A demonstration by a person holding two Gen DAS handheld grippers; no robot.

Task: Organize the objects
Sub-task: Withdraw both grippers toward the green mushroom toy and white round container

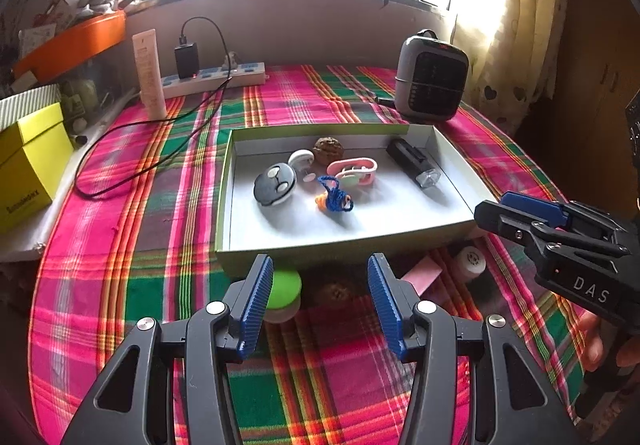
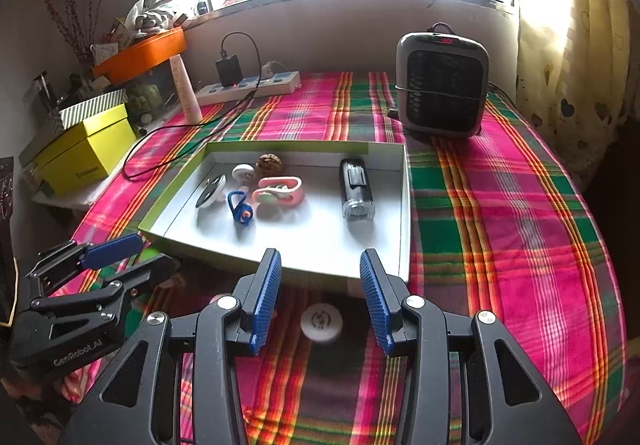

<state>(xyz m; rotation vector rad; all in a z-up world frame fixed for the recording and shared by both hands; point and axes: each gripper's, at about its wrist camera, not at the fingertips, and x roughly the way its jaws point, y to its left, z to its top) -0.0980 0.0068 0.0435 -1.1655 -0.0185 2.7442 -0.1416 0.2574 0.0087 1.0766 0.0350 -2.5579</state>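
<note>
A shallow white box [image 1: 452, 149] [image 2: 405, 205] with green sides lies on the plaid cloth. In it lie a black flashlight [image 1: 412, 162] [image 2: 356, 185], a pink clip [image 1: 354, 170] [image 2: 280, 191], a blue cord toy [image 1: 334, 195] [image 2: 239, 207], a walnut [image 1: 328, 150] [image 2: 269, 164], a round dark disc [image 1: 275, 184] and a small white cap [image 1: 301, 159]. In front of the box lie a green-topped jar [image 1: 285, 295], a second walnut [image 1: 336, 292], a pink piece [image 1: 422, 273] and a white round cap [image 1: 471, 261] [image 2: 321, 321]. My left gripper [image 1: 320, 299] [image 2: 132, 257] is open and empty. My right gripper [image 2: 320, 293] [image 1: 490, 211] is open above the white cap.
A grey fan heater [image 1: 432, 79] [image 2: 442, 85] stands at the back right. A power strip with charger and black cable [image 1: 216, 79] [image 2: 248, 87], a cream tube [image 1: 150, 73] and yellow boxes [image 1: 28, 165] [image 2: 84, 151] are at the left. Curtain on the right.
</note>
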